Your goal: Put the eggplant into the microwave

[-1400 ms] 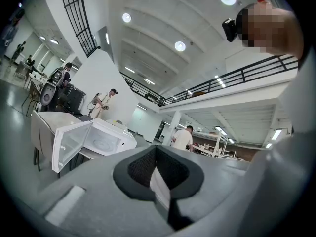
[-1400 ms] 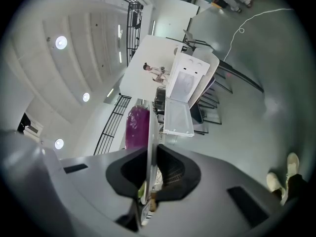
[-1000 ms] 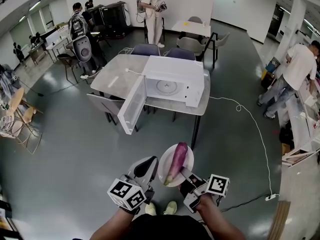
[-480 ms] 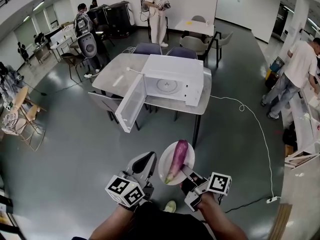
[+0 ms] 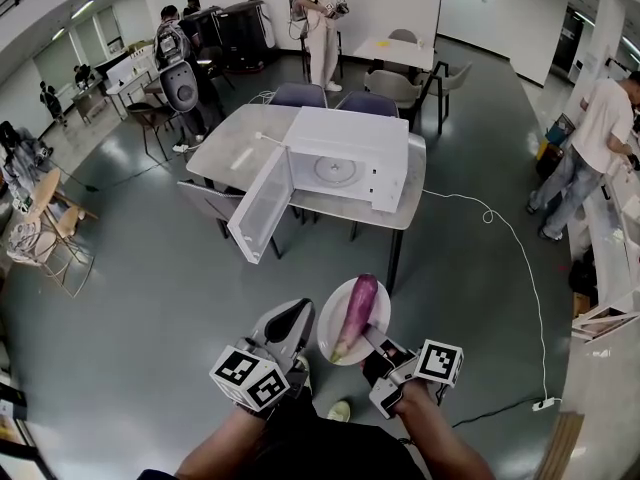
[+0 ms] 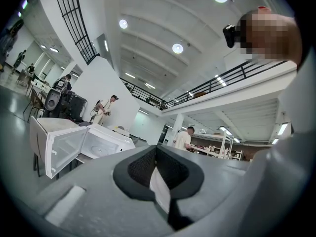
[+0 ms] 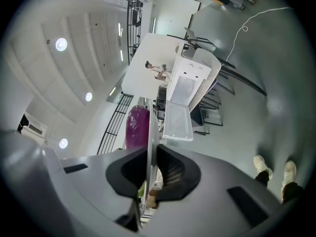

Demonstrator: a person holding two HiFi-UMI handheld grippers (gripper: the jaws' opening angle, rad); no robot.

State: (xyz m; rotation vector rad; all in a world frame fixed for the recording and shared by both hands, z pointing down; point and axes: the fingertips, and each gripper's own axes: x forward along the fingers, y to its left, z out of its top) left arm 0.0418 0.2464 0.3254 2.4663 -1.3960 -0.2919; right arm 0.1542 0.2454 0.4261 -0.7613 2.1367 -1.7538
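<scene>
Head view gives us the microwave (image 5: 350, 158) standing on the worktop (image 5: 225, 153) with its door (image 5: 262, 206) swung wide. Well short of it, over the floor (image 5: 150, 298), the eggplant (image 5: 355, 313) lies along a white plate (image 5: 328, 320). We see the right hand-held gripper (image 5: 370, 336) clamped on the plate's rim at the side farthest from the microwave, with the rim edge-on between its pads in the right gripper view, while the left hand-held gripper (image 5: 297, 320) hangs just beside the plate, on the microwave's door side, its jaws closed together on nothing.
</scene>
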